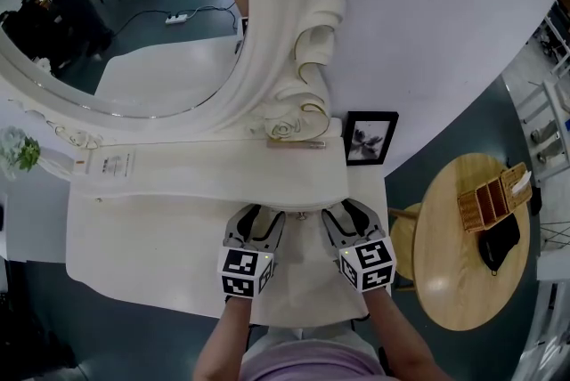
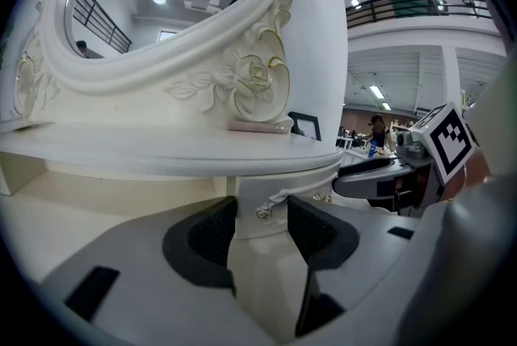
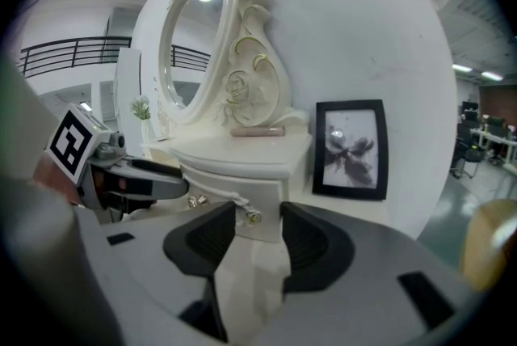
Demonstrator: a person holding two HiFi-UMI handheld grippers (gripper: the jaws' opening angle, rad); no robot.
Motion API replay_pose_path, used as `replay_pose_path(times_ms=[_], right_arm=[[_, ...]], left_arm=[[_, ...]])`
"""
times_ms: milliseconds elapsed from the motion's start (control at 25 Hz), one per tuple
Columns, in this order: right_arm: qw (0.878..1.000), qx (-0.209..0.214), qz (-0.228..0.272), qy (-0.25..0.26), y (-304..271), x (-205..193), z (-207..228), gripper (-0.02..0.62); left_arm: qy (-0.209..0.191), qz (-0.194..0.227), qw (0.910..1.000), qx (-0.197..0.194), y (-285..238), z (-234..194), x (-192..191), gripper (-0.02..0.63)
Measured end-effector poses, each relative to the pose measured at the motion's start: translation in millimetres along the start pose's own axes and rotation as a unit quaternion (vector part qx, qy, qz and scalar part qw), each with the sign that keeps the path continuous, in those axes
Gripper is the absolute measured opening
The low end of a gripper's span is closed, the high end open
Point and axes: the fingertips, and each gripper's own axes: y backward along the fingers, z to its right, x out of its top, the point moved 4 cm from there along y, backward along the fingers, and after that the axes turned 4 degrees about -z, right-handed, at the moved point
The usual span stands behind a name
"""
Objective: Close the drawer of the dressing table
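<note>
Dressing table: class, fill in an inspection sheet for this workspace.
Surface: white dressing table, mirror on top.
Job's things: drawer under the shelf, handle across its front; whether fully shut is unclear.
Clutter: picture frame, pink tube, flowers, card.
Grippers: left gripper and right gripper open, tips at the drawer, a handle end between each pair of jaws.
Cables: power strip with lead, reflected in mirror.
Surroundings: round table with organiser, right.

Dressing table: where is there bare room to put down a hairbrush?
Bare: the tabletop left of the left gripper, and the shelf between the label card and the pink tube. Crowded: the right end, with the right gripper and picture frame.
</note>
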Motion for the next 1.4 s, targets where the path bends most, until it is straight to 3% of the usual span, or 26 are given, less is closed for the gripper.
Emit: replay_pose_path(times_ms=[1400], right_arm=[[1.0, 0.003, 0.001, -0.03, -13.0, 5.2, 8.9, 0.189]], left_arm=[[0.011, 0.001, 0.9999, 0.005, -12.0, -7.3, 7.3, 0.206]])
